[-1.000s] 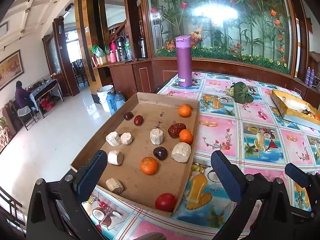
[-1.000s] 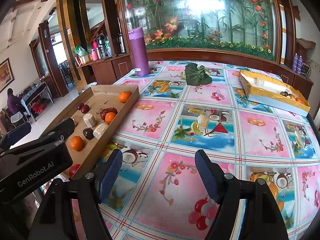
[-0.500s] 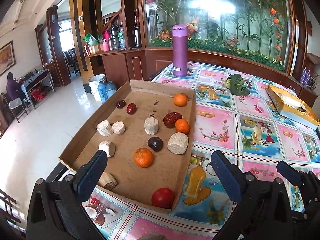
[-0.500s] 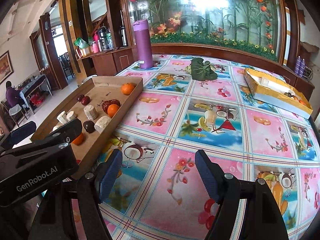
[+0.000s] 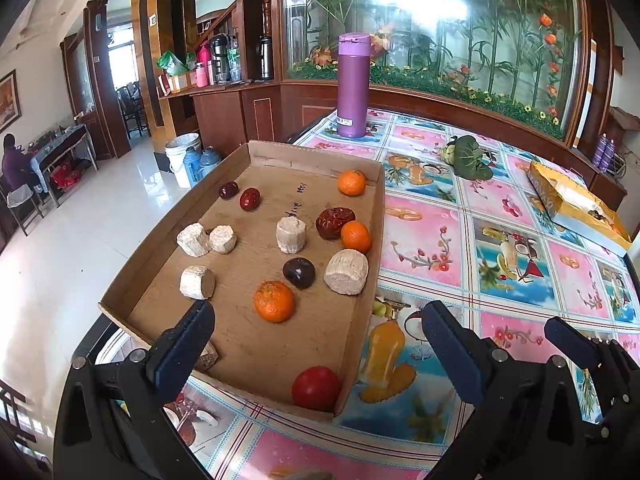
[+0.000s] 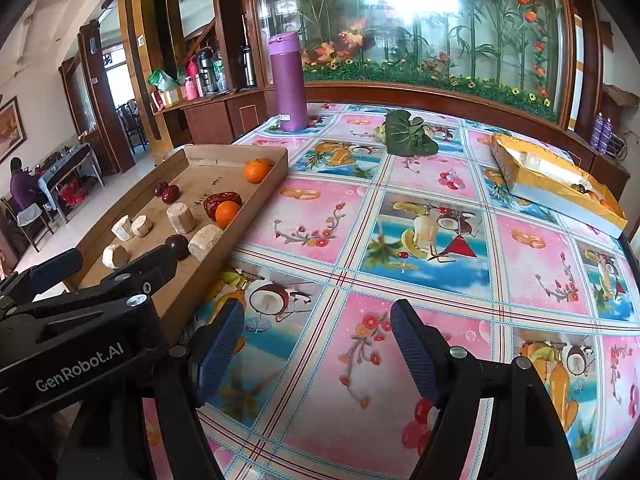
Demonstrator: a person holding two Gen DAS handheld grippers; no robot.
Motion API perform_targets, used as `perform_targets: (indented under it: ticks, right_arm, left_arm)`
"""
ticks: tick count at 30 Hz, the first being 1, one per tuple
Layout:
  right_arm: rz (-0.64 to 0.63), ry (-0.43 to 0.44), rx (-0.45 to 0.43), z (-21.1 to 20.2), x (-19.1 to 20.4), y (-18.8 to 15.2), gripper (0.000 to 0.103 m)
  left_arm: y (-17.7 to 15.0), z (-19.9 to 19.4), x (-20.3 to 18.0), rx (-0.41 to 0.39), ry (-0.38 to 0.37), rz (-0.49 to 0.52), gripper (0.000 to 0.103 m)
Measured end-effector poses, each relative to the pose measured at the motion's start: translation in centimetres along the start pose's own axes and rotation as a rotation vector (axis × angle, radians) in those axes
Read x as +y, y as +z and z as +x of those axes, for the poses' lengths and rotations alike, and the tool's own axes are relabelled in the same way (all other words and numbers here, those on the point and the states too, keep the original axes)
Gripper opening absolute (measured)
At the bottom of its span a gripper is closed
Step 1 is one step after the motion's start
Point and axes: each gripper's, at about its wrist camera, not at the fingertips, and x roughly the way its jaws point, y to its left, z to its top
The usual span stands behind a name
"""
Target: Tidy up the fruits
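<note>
A shallow cardboard tray lies at the table's left edge. It holds three oranges, one at the near middle, a red tomato in the near right corner, a dark plum, red dates and several pale cut chunks. My left gripper is open and empty above the tray's near end. My right gripper is open and empty over the bare tablecloth, right of the tray. The left gripper's body hides part of the tray in the right wrist view.
A purple flask stands at the table's far edge. A green leafy vegetable lies beyond the tray. A yellow box with small items sits at the far right. The floor drops off left of the tray.
Both grippers have moved forward and a little lower, so the tray and table look closer. Nothing was picked up; both stay open.
</note>
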Motion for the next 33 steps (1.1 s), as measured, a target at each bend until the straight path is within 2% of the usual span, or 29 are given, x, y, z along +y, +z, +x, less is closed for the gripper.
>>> perform_targets:
  ticks: [33]
  right_arm:
    - [-0.048, 0.002, 0.017, 0.4, 1.9, -0.4, 0.081]
  left_arm:
    - [-0.6, 0.9, 0.6, 0.036, -0.022, -0.026, 0.103]
